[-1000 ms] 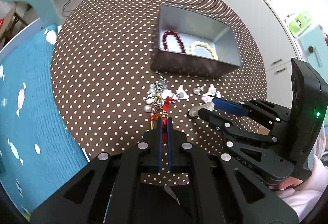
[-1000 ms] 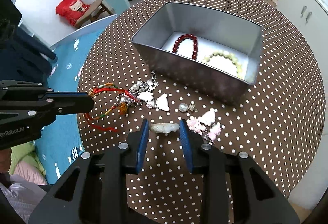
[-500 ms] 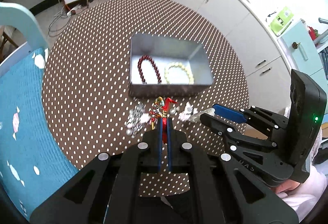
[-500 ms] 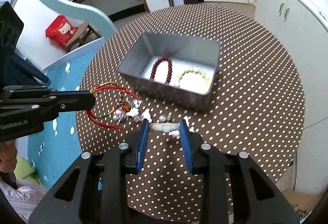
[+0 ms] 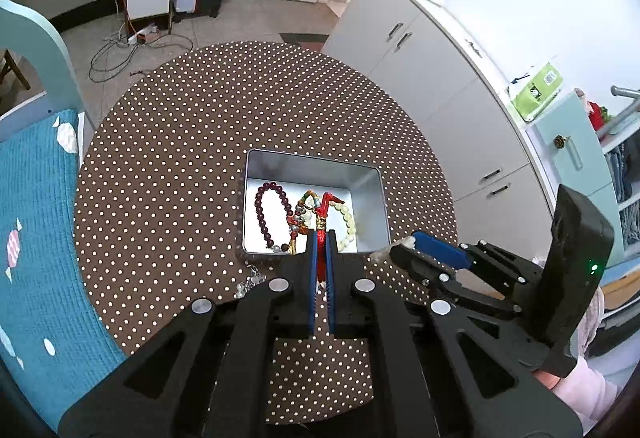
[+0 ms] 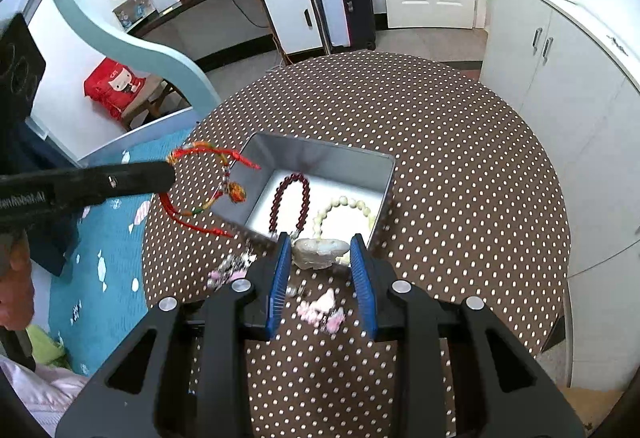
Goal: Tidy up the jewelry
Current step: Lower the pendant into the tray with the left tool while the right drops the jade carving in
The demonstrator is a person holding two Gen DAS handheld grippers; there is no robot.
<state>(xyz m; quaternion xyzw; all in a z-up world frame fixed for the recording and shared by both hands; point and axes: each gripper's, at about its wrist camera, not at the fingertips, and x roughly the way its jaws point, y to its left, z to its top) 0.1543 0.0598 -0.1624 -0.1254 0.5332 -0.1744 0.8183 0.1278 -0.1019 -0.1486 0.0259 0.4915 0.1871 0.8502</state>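
Note:
My left gripper [image 5: 319, 238] is shut on a red cord bracelet [image 5: 320, 222] with coloured beads and holds it in the air above the silver tin [image 5: 260, 157]. In the right wrist view the bracelet [image 6: 208, 189] hangs from the left gripper [image 6: 170, 173] beside the tin's left corner [image 6: 320, 153]. A dark red bead bracelet [image 6: 290, 201] and a pale bead bracelet [image 6: 344, 209] lie in the tin. My right gripper [image 6: 319, 250] is shut on a whitish stone piece [image 6: 320, 252], raised above the table near the tin's front wall.
The round table [image 6: 460, 177] has a brown polka-dot cloth. Pink and white charms [image 6: 324, 308] and silver trinkets [image 6: 236, 262] lie on it in front of the tin. White cabinets [image 6: 560, 77] stand to the right, a blue bed [image 5: 36, 217] to the left.
Both grippers rose well above the table with their pieces. The left gripper carried the red bracelet from in front of the tin to above it.

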